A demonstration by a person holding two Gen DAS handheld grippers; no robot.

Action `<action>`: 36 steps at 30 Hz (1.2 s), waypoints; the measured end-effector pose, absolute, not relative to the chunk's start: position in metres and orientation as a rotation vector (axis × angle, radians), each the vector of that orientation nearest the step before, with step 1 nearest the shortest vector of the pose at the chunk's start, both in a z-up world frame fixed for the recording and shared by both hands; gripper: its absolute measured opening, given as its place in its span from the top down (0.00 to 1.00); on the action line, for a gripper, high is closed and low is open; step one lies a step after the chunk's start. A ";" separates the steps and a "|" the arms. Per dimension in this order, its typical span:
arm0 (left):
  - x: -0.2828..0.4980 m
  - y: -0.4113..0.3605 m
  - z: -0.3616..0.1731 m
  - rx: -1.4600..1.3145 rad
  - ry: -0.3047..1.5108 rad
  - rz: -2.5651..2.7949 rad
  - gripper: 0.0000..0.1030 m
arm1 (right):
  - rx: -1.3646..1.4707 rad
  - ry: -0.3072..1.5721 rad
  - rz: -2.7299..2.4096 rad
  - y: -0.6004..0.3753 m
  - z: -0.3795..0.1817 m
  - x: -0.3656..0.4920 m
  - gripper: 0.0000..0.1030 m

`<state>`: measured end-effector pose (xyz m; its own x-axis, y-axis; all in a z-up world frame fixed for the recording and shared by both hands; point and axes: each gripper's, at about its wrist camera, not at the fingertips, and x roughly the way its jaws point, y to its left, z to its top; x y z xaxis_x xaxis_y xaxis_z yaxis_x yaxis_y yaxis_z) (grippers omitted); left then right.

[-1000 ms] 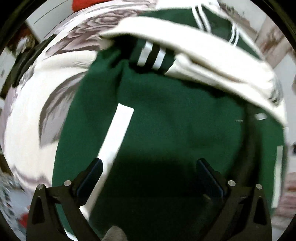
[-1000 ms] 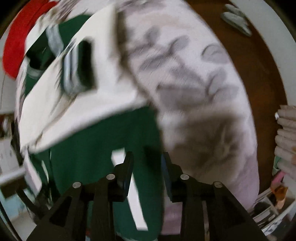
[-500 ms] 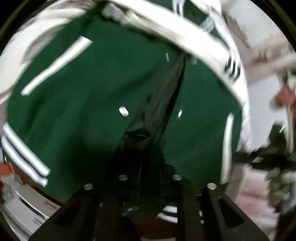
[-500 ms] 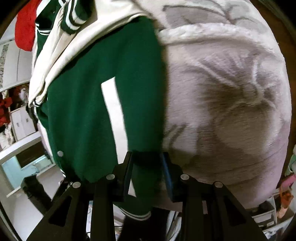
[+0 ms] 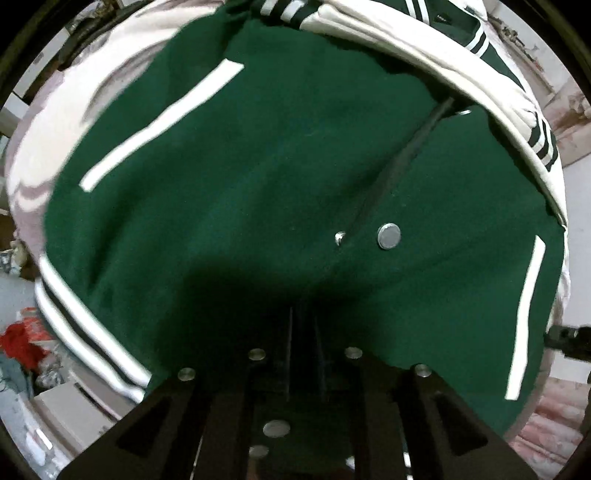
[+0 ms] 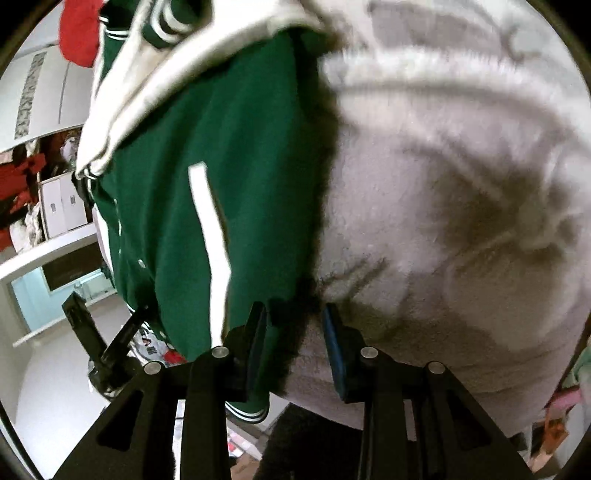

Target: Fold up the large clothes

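Observation:
A dark green varsity jacket [image 5: 258, 177] with cream sleeves, white pocket stripes and silver snaps lies on a pale floral blanket. In the left wrist view my left gripper [image 5: 304, 354] is shut on the jacket's bottom hem near the snap placket; the fabric covers its fingertips. In the right wrist view the jacket [image 6: 177, 206] fills the left half, and my right gripper [image 6: 295, 332] is shut on the jacket's lower side edge, with dark green cloth between its blue pads [image 6: 332, 339]. The cream sleeves are folded across the jacket's top.
The blanket [image 6: 461, 184] covers the surface to the right of the jacket. A red garment [image 6: 79, 33] lies beyond the collar. White shelving and boxes [image 6: 59, 206] stand at the left. My left gripper's body [image 6: 96, 343] shows below the hem.
The left gripper was open above the jacket, then dropped to the hem and shut on it. The right gripper moved down along the jacket's side edge to its lower corner.

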<state>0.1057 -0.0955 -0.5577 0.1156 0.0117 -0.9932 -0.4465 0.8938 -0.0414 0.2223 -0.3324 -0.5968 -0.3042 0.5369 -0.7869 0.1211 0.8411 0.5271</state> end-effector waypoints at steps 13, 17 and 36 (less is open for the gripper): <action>0.094 -0.178 -0.510 -0.068 1.376 0.494 0.14 | 0.275 1.742 0.344 -0.314 -0.619 0.329 0.57; 0.096 -0.250 -0.509 0.250 1.382 0.445 0.14 | 0.208 1.741 0.360 -0.303 -0.601 0.328 0.56; 0.075 -0.357 -0.577 0.441 1.347 0.414 0.15 | 0.510 1.656 0.604 -0.420 -0.567 0.347 0.28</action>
<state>0.0755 -0.3571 -0.5769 0.1753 0.5255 -0.8325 -0.0325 0.8482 0.5286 0.3472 -0.4200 -0.5675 -0.1643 0.6341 -0.7556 -0.0017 0.7658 0.6430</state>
